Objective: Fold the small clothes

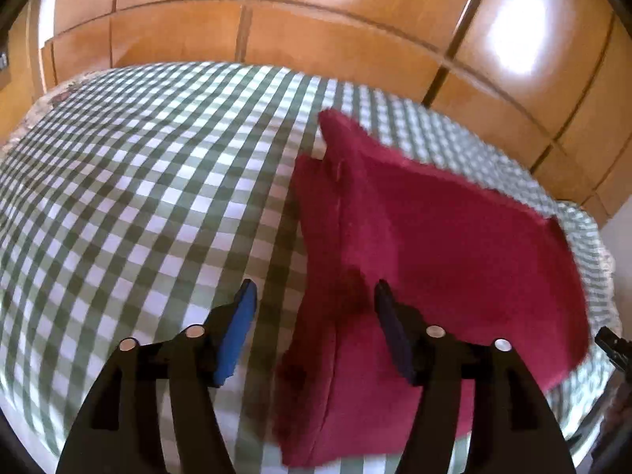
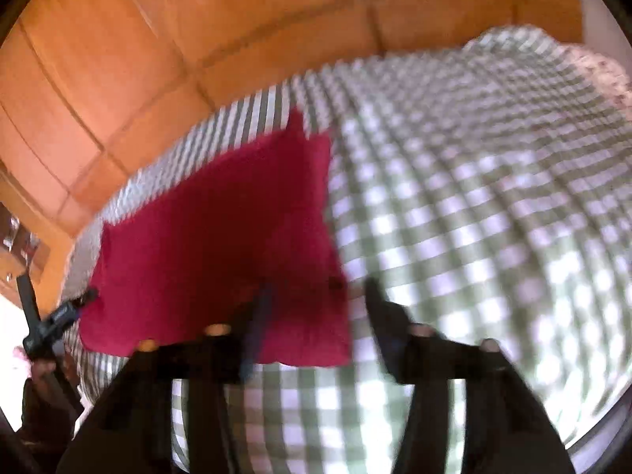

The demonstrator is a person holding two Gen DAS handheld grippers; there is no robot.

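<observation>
Red cloth (image 1: pixel 414 256) lying on checked bedspread (image 1: pixel 138 197), wood wardrobe (image 1: pixel 316 19) behind — left gripper (image 1: pixel 316 300) jaws apart, empty, over cloth's edge — right gripper (image 2: pixel 316 300) likewise spread, blurred

Garment (image 1: pixel 414 245) lay flat on bed cover (image 1: pixel 150 205), toward right side of bed in left wrist view. Wardrobe panels (image 1: pixel 316 31) stood behind bed, along far edge. Left gripper (image 1: pixel 314 324) hung near, above garment's left edge, jaws spread, one finger over bare cover, other over garment. In right wrist view, garment (image 2: pixel 221 245) lay left of centre on cover (image 2: pixel 493 217); right gripper (image 2: pixel 316 316) straddled garment's near right corner, jaws apart. Wardrobe (image 2: pixel 158 59) far left.
</observation>
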